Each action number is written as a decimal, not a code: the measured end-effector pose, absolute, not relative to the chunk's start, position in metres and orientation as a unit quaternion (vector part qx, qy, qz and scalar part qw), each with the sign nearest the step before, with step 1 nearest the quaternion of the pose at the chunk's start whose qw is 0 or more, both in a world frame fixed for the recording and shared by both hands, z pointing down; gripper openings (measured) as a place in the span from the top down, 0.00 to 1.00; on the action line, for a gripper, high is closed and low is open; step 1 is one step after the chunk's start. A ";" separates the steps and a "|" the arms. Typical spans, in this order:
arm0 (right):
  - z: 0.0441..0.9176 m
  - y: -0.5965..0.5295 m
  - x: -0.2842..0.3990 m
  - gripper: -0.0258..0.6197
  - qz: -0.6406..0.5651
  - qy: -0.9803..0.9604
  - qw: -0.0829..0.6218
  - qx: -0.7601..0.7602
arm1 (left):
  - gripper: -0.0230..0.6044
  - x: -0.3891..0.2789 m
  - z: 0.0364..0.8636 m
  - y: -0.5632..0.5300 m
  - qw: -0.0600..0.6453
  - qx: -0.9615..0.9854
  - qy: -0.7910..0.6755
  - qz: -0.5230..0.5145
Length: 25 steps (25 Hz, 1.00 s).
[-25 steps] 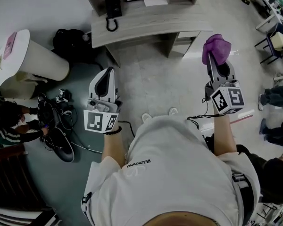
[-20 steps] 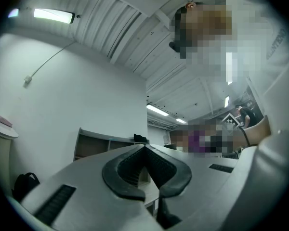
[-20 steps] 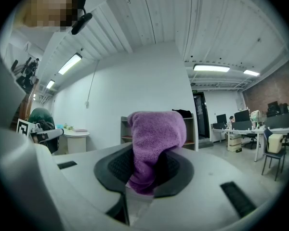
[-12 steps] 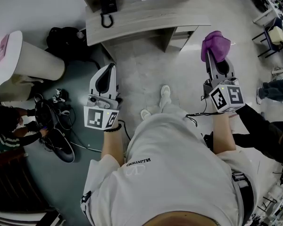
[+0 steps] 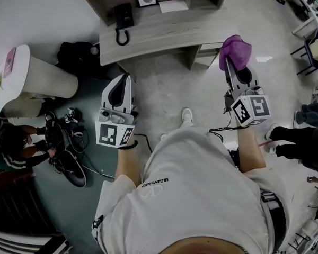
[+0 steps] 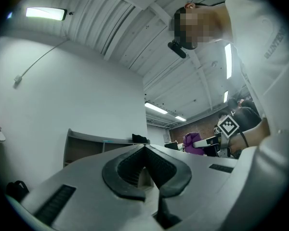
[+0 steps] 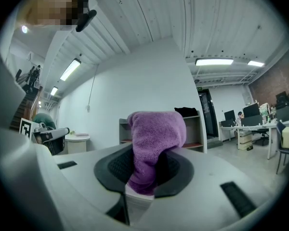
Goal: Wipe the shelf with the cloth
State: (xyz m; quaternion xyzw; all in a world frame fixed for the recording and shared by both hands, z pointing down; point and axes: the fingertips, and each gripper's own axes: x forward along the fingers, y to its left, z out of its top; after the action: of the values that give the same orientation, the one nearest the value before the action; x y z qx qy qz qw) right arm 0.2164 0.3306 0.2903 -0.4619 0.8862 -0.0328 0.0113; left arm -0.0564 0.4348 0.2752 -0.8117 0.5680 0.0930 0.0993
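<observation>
Purple fuzzy cloth point(image 7: 153, 141) bunched, clamped in right gripper point(image 5: 235, 66) jaws, left gripper point(image 6: 145, 152) jaws closed, empty

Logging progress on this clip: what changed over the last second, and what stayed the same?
The person took a step toward the shelf. The right gripper, shut on the purple cloth, came leftward, so the cloth now sits by the shelf's right end. No wiping contact shows yet. The left gripper stays shut and empty.
</observation>
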 end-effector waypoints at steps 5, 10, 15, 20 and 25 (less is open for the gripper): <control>0.294 0.282 0.225 0.84 -0.037 0.893 0.011 -0.448 | 0.97 -0.041 0.275 0.383 0.097 -0.809 0.574 0.086; 0.299 0.236 0.238 0.84 -0.045 0.899 0.016 -0.435 | 0.97 -0.027 0.275 0.338 0.098 -0.801 0.586 0.076; 0.298 0.197 0.251 0.84 -0.045 0.905 0.018 -0.423 | 0.97 -0.014 0.273 0.306 0.102 -0.794 0.595 0.070; 0.304 0.174 0.253 0.84 -0.053 0.909 0.018 -0.414 | 0.97 -0.006 0.276 0.291 0.096 -0.791 0.602 0.062; 0.309 0.160 0.249 0.84 -0.060 0.910 0.016 -0.410 | 0.97 -0.006 0.282 0.276 0.088 -0.791 0.603 0.059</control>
State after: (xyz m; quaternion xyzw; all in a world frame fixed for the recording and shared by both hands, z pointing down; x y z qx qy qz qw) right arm 0.2491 0.1603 0.3088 -0.4101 0.9099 -0.0596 0.0158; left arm -0.0057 0.2760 0.2823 -0.7909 0.6027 0.0592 0.0883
